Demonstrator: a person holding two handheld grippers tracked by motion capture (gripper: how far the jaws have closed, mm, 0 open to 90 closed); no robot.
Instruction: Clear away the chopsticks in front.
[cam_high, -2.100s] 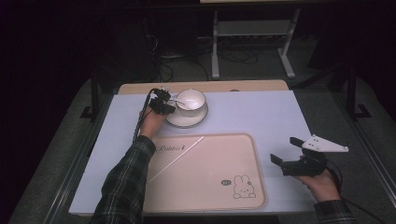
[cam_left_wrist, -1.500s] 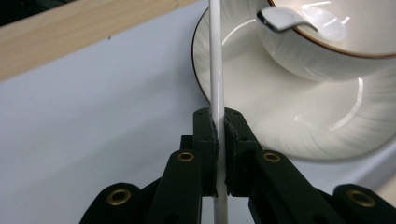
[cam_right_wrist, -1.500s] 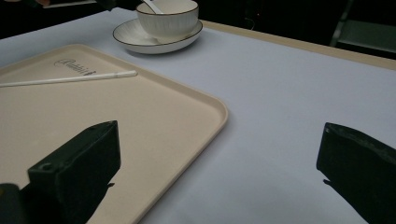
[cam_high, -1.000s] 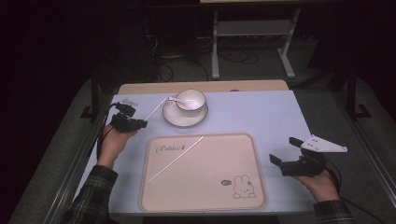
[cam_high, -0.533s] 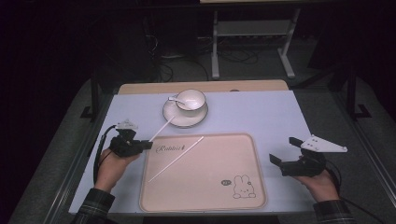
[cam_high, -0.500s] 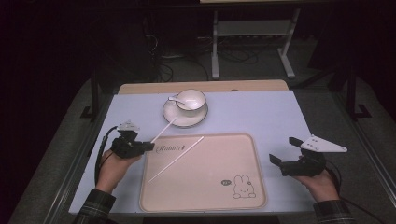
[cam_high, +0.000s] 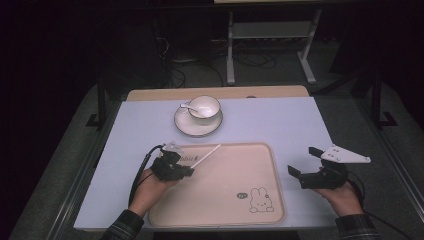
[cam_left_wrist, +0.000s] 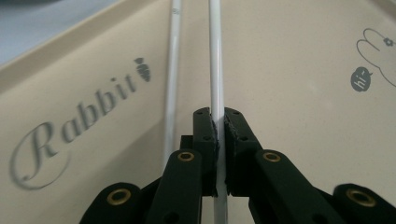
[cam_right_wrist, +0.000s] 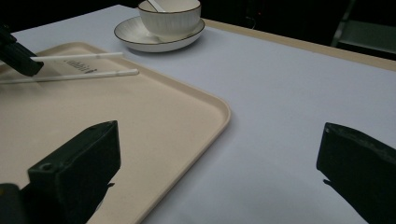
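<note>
Two white chopsticks lie on the beige rabbit tray, near its far left corner. My left gripper is shut on the near end of one chopstick, which runs straight out between the jaws. The other chopstick lies beside it on the tray, next to the word "Rabbit". From the right gripper view, the held chopstick runs into the left gripper, and the loose chopstick sits just in front. My right gripper hovers open over the table at the tray's right edge, holding nothing.
A white cup with a spoon in it stands on a saucer behind the tray. The pale blue table top ends in a wooden strip at the back. Dark floor and a metal stand lie beyond.
My left hand has come back from the cup and saucer to the tray's left side and has shut on a chopstick. The right hand has hardly moved.
</note>
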